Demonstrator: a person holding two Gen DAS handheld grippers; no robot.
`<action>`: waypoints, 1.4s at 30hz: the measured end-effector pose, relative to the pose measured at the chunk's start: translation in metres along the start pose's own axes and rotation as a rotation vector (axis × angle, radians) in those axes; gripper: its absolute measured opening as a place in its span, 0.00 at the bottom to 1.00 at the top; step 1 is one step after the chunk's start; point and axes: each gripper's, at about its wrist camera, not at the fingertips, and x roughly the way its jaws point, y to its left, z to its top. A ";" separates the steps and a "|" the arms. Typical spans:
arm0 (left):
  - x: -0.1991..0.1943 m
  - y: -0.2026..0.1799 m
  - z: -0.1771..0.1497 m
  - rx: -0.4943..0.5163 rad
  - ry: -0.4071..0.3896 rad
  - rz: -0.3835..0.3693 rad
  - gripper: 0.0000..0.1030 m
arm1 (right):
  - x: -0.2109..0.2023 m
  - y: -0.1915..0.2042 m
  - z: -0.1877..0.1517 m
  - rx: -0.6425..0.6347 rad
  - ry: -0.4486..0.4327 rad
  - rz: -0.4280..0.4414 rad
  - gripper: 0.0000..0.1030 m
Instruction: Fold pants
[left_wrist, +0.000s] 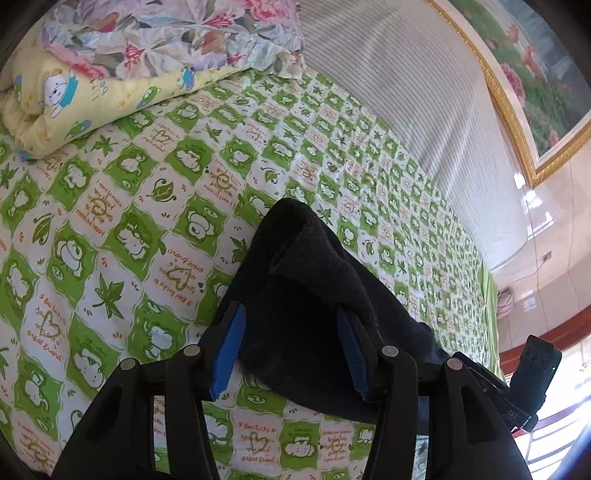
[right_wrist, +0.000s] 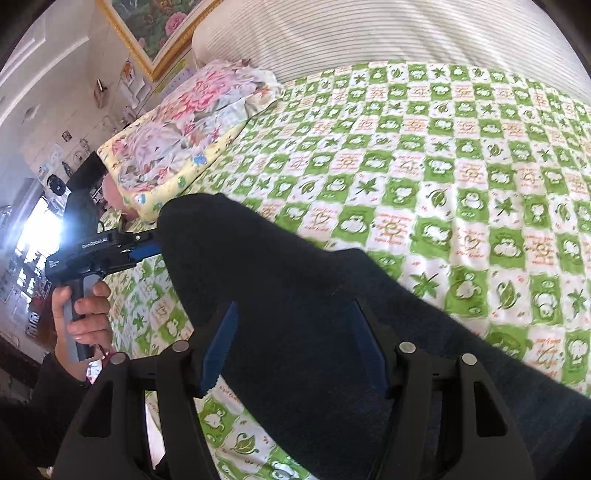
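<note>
The black pants (left_wrist: 306, 291) are lifted off the green-and-white checked bedsheet (left_wrist: 122, 236). In the left wrist view the cloth bunches between the blue pads of my left gripper (left_wrist: 291, 314), which is shut on it. In the right wrist view the pants (right_wrist: 295, 295) drape wide between the fingers of my right gripper (right_wrist: 295, 310), which is shut on them too. The left gripper (right_wrist: 147, 249) shows at the left of that view, held by a hand, gripping the far edge of the same cloth. The right gripper's body (left_wrist: 532, 373) shows at the right edge of the left wrist view.
A folded yellow quilt (left_wrist: 74, 107) with a floral pillow (left_wrist: 184, 37) lies at the bed's head. A striped cover (left_wrist: 406, 110) runs along the wall side. A gold-framed picture (left_wrist: 535, 74) hangs above. The bed's edge (left_wrist: 491, 295) is at the right.
</note>
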 end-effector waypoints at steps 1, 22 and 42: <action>-0.001 0.001 -0.001 -0.011 -0.001 0.001 0.51 | -0.001 -0.002 0.001 0.000 -0.003 -0.007 0.62; 0.026 0.012 -0.015 -0.186 0.035 0.212 0.60 | 0.014 -0.049 0.040 0.117 -0.016 -0.069 0.62; 0.022 -0.015 -0.017 -0.076 -0.086 0.161 0.15 | 0.064 -0.030 0.030 -0.057 0.145 -0.076 0.18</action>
